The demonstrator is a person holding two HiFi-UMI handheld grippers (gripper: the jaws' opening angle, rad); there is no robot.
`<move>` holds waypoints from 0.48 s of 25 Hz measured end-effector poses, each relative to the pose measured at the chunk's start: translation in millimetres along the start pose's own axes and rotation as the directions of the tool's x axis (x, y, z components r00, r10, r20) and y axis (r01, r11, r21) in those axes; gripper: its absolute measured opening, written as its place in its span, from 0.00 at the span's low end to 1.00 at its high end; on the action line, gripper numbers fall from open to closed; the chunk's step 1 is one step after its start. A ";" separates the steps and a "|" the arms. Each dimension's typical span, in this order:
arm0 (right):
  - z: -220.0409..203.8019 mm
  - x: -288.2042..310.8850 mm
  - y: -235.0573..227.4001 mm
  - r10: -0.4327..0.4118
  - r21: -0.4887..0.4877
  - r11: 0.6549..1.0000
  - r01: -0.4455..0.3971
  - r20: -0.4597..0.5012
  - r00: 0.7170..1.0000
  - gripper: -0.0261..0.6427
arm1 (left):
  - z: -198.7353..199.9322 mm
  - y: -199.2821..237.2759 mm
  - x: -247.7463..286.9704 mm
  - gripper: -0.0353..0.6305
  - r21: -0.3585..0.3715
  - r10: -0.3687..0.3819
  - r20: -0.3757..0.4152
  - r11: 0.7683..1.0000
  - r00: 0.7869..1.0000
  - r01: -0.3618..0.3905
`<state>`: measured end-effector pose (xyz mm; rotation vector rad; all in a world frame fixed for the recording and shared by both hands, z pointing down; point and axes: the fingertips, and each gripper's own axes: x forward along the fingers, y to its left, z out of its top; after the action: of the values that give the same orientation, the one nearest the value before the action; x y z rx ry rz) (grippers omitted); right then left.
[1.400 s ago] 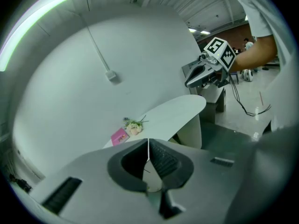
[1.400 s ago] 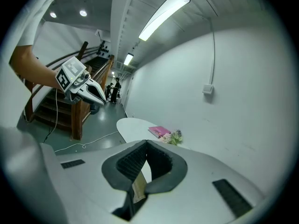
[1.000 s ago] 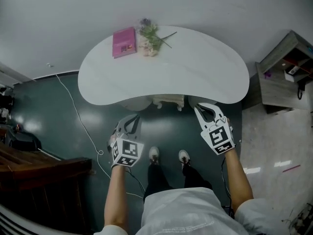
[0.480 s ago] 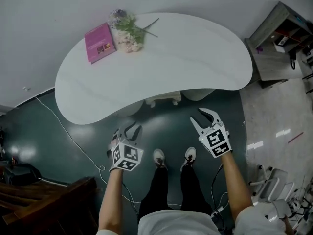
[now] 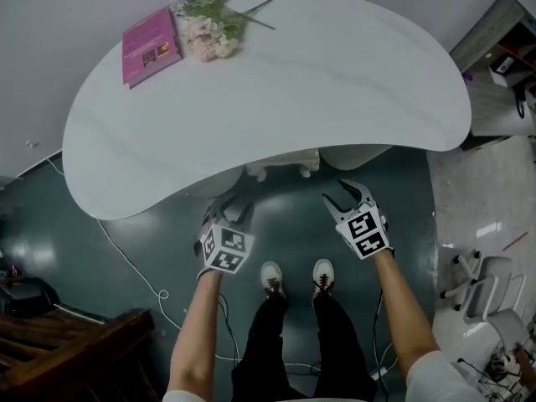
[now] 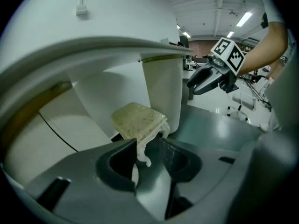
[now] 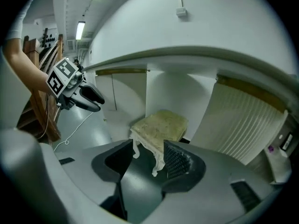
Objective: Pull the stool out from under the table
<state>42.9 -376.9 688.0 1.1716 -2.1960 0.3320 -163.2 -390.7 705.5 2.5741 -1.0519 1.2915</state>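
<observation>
The stool [image 5: 283,164] is small and white with a cream cushion. It stands under the white kidney-shaped table [image 5: 335,82], and only its near edge shows in the head view. My left gripper [image 5: 228,210] hangs just short of the table's edge, left of the stool. Its jaws are opening with nothing between them. My right gripper [image 5: 347,195] is on the stool's right, jaws also opening and empty. In the left gripper view the stool [image 6: 138,120] stands beyond the left gripper [image 6: 148,146]. In the right gripper view the stool [image 7: 160,127] stands past the right gripper [image 7: 149,154].
A pink book [image 5: 151,46] and a bunch of flowers [image 5: 209,23] lie on the table's far left. A white cable [image 5: 126,258] runs over the dark floor. Dark wooden furniture [image 5: 67,358] is at lower left, a grey shelf unit [image 5: 502,65] and a chair base [image 5: 481,287] at right.
Both grippers have gone from shut to open. The person has stepped closer, so the table fills more of the head view and both grippers are nearer its edge.
</observation>
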 end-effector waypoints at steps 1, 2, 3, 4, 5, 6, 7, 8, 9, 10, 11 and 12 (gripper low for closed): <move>-8.7 12.2 -4.1 -0.004 0.002 1.000 0.004 0.009 1.000 0.34 | -8.7 -1.8 15.7 0.29 -0.013 -0.005 -0.002 1.000 1.000 0.005; -17.7 24.6 -8.3 -0.006 0.006 1.000 0.006 0.018 1.000 0.36 | -17.9 -3.0 31.4 0.30 -0.029 -0.010 -0.006 1.000 1.000 0.010; -27.3 36.9 -12.1 -0.007 0.012 1.000 0.006 0.024 1.000 0.37 | -27.0 -3.7 47.1 0.32 -0.049 -0.015 -0.009 0.999 1.000 0.015; -37.6 49.2 -15.6 -0.005 0.021 1.000 0.004 0.025 1.000 0.39 | -35.9 -3.7 62.8 0.33 -0.072 -0.019 -0.012 0.997 1.000 0.018; -48.0 61.8 -19.2 0.000 0.029 1.000 0.000 0.023 1.000 0.40 | -44.3 -2.6 78.3 0.34 -0.096 -0.018 -0.014 0.995 1.000 0.017; -58.5 74.5 -22.9 0.005 0.034 0.999 -0.006 0.018 1.000 0.41 | -52.4 -0.4 93.6 0.36 -0.118 -0.010 -0.014 0.993 1.000 0.008; -68.8 86.9 -26.4 0.011 0.038 0.999 -0.011 0.011 1.000 0.42 | -60.4 2.3 108.1 0.37 -0.137 0.003 -0.016 0.991 1.000 -0.005; -78.7 98.6 -29.4 0.015 0.041 0.999 -0.015 0.004 1.000 0.43 | -68.6 4.7 121.4 0.39 -0.151 0.016 -0.019 0.988 1.000 -0.019; -87.6 109.6 -31.6 0.017 0.047 0.999 -0.017 0.001 1.000 0.44 | -76.8 6.2 133.4 0.41 -0.159 0.022 -0.023 0.987 0.999 -0.026; -95.4 119.8 -33.4 0.018 0.054 0.998 -0.018 0.000 1.000 0.44 | -84.5 6.5 144.4 0.42 -0.164 0.020 -0.028 0.986 0.999 -0.024; -102.0 129.5 -34.9 0.019 0.062 0.998 -0.019 0.000 1.000 0.44 | -91.1 6.2 154.8 0.43 -0.167 0.011 -0.032 0.986 0.999 -0.017; -107.9 138.9 -36.5 0.019 0.068 0.997 -0.019 -0.001 1.000 0.44 | -96.4 5.9 164.8 0.43 -0.169 0.001 -0.034 0.986 0.999 -0.007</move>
<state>58.7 -437.3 856.4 1.1866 -2.2110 0.4191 -164.7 -450.9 886.7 2.4182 -1.1091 1.1865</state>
